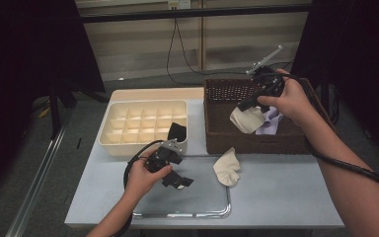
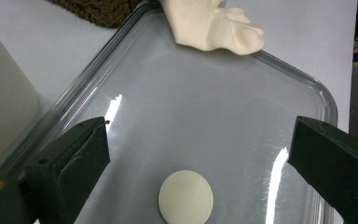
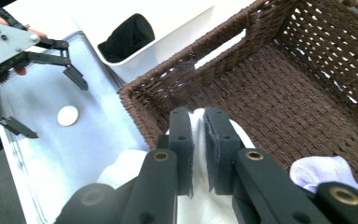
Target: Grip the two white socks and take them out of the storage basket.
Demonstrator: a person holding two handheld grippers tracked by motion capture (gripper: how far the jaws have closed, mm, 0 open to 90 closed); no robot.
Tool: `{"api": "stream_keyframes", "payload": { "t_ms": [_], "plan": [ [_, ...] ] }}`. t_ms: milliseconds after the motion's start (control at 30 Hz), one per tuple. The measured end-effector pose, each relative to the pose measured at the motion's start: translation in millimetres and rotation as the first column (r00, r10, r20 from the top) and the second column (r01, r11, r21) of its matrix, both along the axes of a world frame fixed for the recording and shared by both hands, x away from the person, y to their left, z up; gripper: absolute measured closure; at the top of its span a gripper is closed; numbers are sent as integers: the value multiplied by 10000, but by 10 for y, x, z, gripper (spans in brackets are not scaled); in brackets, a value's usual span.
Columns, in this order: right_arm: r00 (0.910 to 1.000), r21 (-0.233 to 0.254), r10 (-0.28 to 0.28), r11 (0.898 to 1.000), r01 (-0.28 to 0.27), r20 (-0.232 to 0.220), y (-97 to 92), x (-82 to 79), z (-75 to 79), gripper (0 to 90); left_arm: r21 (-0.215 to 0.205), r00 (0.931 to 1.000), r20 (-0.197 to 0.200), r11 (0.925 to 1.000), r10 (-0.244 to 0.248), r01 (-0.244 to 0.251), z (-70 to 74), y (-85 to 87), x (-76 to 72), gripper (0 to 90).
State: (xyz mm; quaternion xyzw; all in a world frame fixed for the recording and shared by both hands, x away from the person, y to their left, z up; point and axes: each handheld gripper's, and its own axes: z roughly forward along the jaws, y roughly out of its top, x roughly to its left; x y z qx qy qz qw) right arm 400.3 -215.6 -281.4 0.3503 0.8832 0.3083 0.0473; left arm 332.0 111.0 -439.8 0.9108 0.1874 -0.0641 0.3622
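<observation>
Forearms are coming in from the bottom of the high view, the left one short and bent toward the tray [image 1: 143, 213], the right one stretching far up to the basket [image 1: 217, 133]. Over the tray, the left gripper [image 1: 176, 180] is hanging with its jaws spread wide and gripping nothing; in the left gripper view a small pale disc [image 2: 185, 196] is lying on the tray between them, touching neither. At the tray's far right corner a cream sock [image 1: 227, 167] is resting, partly over the rim. Right of the tray, the right gripper [image 1: 243, 106] is tilting down and toward the tray above the basket, its jaws pinching a white sock [image 1: 248, 120] that is hanging clear of the basket floor; the right gripper view is showing the cloth [image 3: 196, 135] squeezed in the narrow gap. Beside that sock a pale lilac cloth [image 1: 271, 124] is lying inside the basket. Behind the tray the divided box [image 1: 109, 124] is holding a black sock [image 1: 176, 131] in its near right cell. Bare tabletop is lying open right of the tray, in front of the basket's near wall.
</observation>
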Motion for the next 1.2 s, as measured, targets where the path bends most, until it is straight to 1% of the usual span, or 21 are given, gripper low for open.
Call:
{"api": "stream_keyframes", "payload": {
  "t_ms": [67, 200, 300, 333, 400, 467, 533, 567, 600, 667, 733, 800, 833, 933, 967, 1000, 1033, 1100, 1133, 1167, 1200],
  "plan": [
    [10000, 34, 78, 10000, -78, -15, 18, -34, 9, 822, 109, 10000, 86, 9999, -8, 7, 17, 4, 0, 47],
    [9998, 115, 178, 9998, -178, -14, 44, -101, 25, 822, 163, 9999, 157, 9999, 35, -38, 36, 12, -8, 47],
    [9996, 168, 297, 9994, -297, 7, 56, -162, 32, 821, 46, 9999, 98, 10000, 67, -68, 34, 8, -12, 47],
    [9995, 198, 300, 9994, -301, 63, 59, -187, 39, 821, -81, 9999, 76, 9999, 81, -80, 27, 6, -13, 47],
    [9993, 323, 369, 9988, -371, 59, 62, -232, 52, 821, -60, 9999, 95, 10000, 42, -42, 26, 4, -10, 46],
    [9991, 259, 426, 9987, -428, 79, 68, -274, 51, 821, -121, 9999, 58, 9999, 85, -84, 25, -2, -17, 46],
    [9988, 285, 482, 9984, -485, 116, 73, -316, 43, 821, -55, 10000, 39, 10000, 40, -39, 34, 0, -18, 46],
    [9982, 310, 591, 9978, -594, 130, 80, -336, 32, 821, -21, 10000, 34, 10000, 36, -36, 36, 0, -19, 46],
    [9981, 302, 598, 9977, -602, 131, 88, -360, 26, 821, -68, 10000, 28, 10000, 43, -43, 33, -1, -20, 46],
    [9980, 402, 610, 9973, -616, 162, 95, -395, 7, 821, -12, 10000, 33, 10000, 43, -43, 36, 1, -18, 46],
    [9972, 475, 737, 9961, -743, 153, 114, -435, -21, 821, -93, 10000, 25, 9999, 81, -81, 33, 1, -20, 46],
    [9956, 490, 928, 9944, -933, 121, 144, -479, -65, 820, -88, 10000, 40, 9999, 57, -57, 36, 1, -19, 46],
    [9956, 522, 928, 9943, -932, 100, 158, -495, -82, 820, -84, 10000, 54, 9999, 71, -71, 37, 1, -19, 46],
    [9934, 386, 1143, 9927, -1144, 65, 206, -549, -153, 820, -114, 10000, 87, 9999, 48, -47, 35, 0, -20, 46],
    [9927, 425, 1204, 9918, -1204, 31, 219, -563, -173, 819, -130, 9999, 75, 9999, 69, -68, 35, 0, -21, 46],
    [9924, 489, 1228, 9912, -1229, 49, 230, -575, -195, 818, -49, 10000, 68, 10000, -7, 7, 40, 4, -16, 46],
    [9922, 492, 1248, 9909, -1249, 40, 243, -589, -218, 815, -135, 9999, 104, 9999, 18, -16, 34, 2, -16, 46],
    [9909, 462, 1342, 9900, -1336, -108, 273, -614, -280, 778, -182, 10000, 66, 9998, 64, -63, 34, -3, -19, 46],
    [9912, 444, 1319, 9904, -1311, -134, 286, -626, -314, 697, -184, 10000, 71, 9998, 47, -45, 33, -5, -20, 46],
    [9913, 390, 1307, 9907, -1301, -123, 300, -635, -353, 609, -29, 9999, 103, 10000, -28, 28, 41, -2, -17, 46],
    [9920, 388, 1248, 9915, -1241, -166, 310, -645, -390, 561, 42, 9999, 90, 10000, -58, 58, 44, -2, -18, 46]
  ]
}}
